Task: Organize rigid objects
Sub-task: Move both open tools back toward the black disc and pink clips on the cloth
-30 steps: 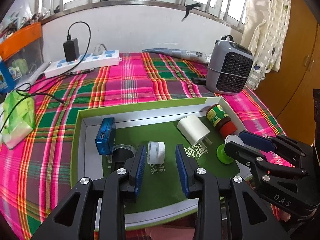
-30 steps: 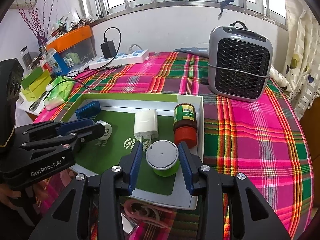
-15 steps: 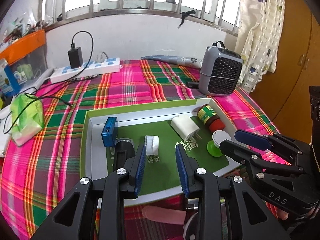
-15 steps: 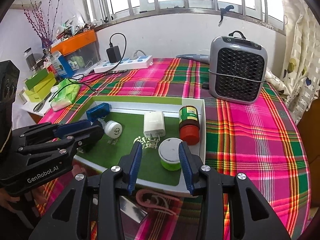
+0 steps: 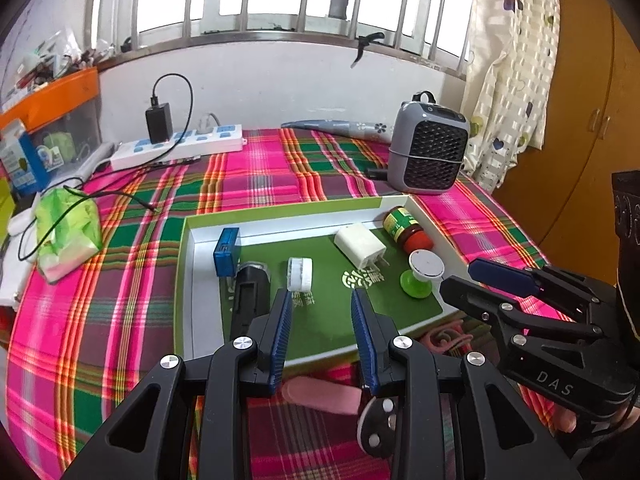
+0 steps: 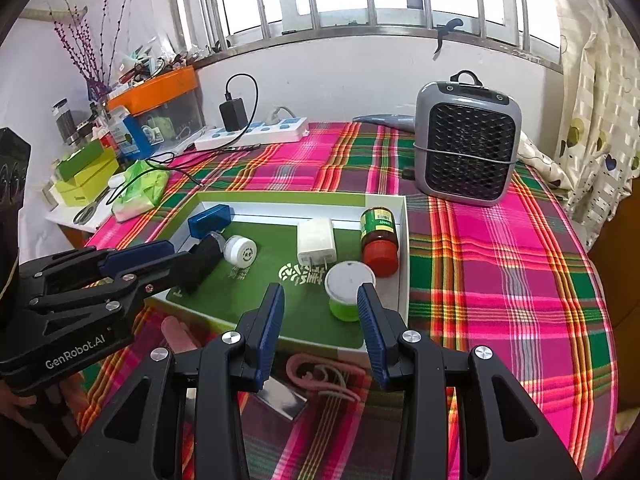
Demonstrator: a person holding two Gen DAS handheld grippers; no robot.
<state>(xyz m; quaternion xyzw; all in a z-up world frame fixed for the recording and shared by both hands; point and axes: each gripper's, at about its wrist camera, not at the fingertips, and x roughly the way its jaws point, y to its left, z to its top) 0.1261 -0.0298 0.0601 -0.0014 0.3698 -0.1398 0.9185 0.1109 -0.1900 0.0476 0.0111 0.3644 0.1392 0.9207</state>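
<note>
Rigid objects lie in the green-rimmed white tray [image 6: 403,240]: blue box [image 6: 210,220], black block [image 5: 250,294], white cylinder [image 5: 300,274], white plug adapter [image 6: 316,240], red-capped jar [image 6: 379,242], green-based white-lidded pot [image 6: 349,290]. My left tongs [image 5: 320,300] gape empty at six o'clock of the cylinder; my right tongs [image 6: 320,296] stand apart, empty, the pot at one o'clock.

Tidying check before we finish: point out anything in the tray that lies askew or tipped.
The red-capped jar lies on its side by the tray's right wall, cap toward the camera. The white charger lies flat with its prongs out, and the black item lies slanted. Nothing is spilled.
</note>
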